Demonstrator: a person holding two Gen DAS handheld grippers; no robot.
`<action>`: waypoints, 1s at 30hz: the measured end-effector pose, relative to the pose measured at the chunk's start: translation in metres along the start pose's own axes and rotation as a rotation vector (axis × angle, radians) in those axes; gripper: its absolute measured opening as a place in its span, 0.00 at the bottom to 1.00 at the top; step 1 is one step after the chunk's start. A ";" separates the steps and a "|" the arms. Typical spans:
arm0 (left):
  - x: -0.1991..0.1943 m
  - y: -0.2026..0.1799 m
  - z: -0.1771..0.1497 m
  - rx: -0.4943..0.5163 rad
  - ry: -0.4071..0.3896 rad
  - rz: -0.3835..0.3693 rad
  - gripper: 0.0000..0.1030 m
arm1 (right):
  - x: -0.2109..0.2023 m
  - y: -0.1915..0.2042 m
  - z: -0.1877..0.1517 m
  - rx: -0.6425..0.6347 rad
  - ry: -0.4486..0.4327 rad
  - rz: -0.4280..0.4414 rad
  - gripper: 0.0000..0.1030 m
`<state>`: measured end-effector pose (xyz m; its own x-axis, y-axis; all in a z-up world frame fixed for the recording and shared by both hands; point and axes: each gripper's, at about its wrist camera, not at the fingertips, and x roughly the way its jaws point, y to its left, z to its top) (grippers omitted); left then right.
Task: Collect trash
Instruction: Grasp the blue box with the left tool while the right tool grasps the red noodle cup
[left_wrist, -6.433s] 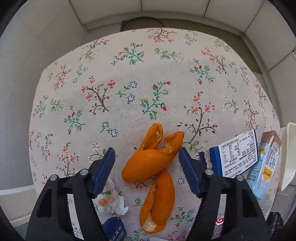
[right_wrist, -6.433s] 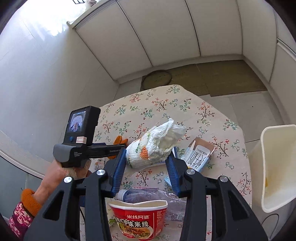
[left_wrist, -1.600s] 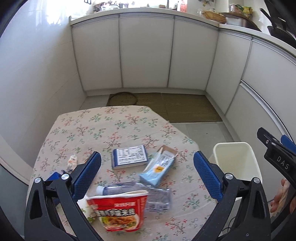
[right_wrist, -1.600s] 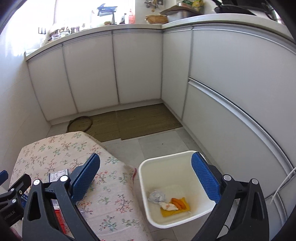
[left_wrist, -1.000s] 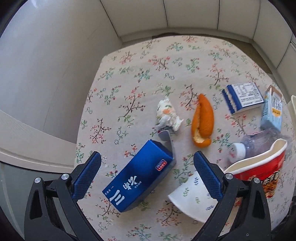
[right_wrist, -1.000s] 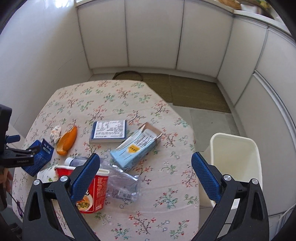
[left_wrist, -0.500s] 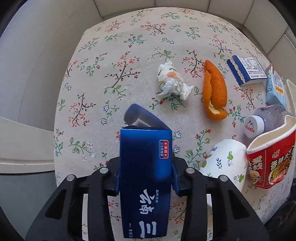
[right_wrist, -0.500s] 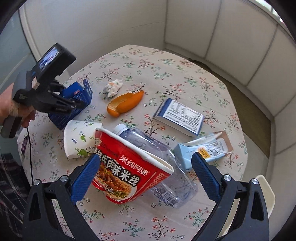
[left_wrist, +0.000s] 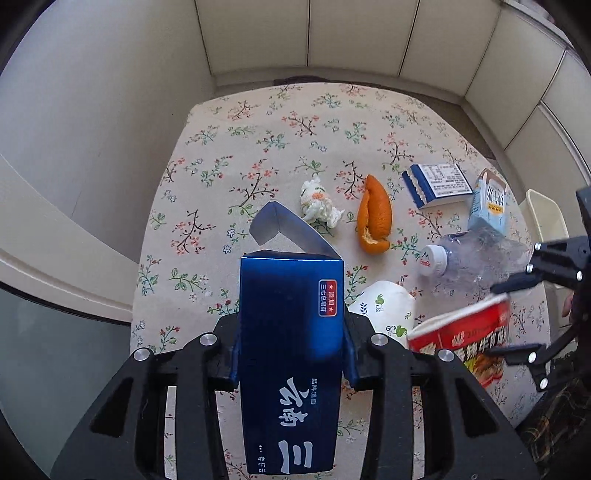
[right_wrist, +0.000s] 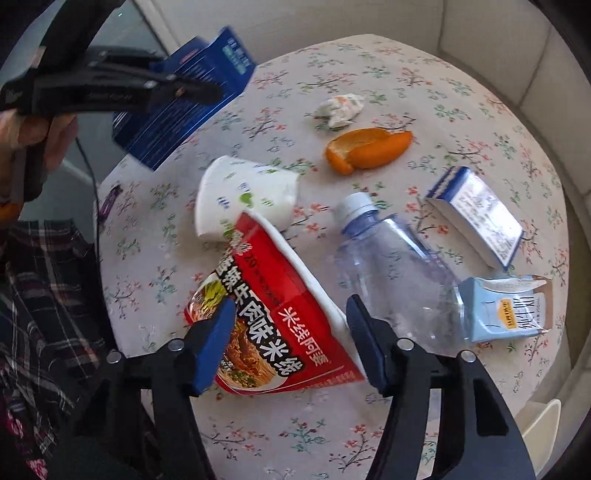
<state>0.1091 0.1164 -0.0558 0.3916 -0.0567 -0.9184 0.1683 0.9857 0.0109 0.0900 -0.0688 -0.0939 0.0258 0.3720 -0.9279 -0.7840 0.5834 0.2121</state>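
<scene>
Lifted since 0.5 s ago: the blue carton is now off the cloth, w/ the table farther below it in the left wrist view, and the right gripper has dropped onto the red noodle cup, which has tipped over.

Left gripper is clenched on the blue carton, 1 pad on each long side, top flap hanging open at the far end. In the right wrist view the carton is up in the air at upper left, over the table's edge.

Right gripper's 2 blue pads straddle the noodle cup; both look to be touching its sides, but whether they're truly squeezing or just closing in is hard to say w/ the motion blur. Cup is tilted, rim toward the paper cup, which lies on its side just beside it.

On the floral tablecloth: crumpled tissue next to the orange peel; clear plastic bottle on its side betw. the noodle cup and the light-blue milk carton; small blue-and-white box beyond it. White bin sits past the table's right edge.
</scene>
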 end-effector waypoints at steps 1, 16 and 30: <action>-0.002 0.001 0.002 -0.004 -0.007 -0.001 0.36 | -0.001 0.010 -0.004 -0.025 -0.003 0.021 0.47; -0.013 0.004 0.003 -0.035 -0.046 0.000 0.37 | 0.002 0.078 -0.041 -0.077 0.020 0.263 0.45; -0.018 0.009 0.002 -0.061 -0.065 -0.002 0.37 | 0.006 0.067 -0.031 0.024 -0.017 0.285 0.23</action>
<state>0.1051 0.1260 -0.0382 0.4498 -0.0674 -0.8906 0.1147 0.9932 -0.0172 0.0184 -0.0498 -0.0952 -0.1833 0.5351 -0.8247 -0.7464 0.4702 0.4709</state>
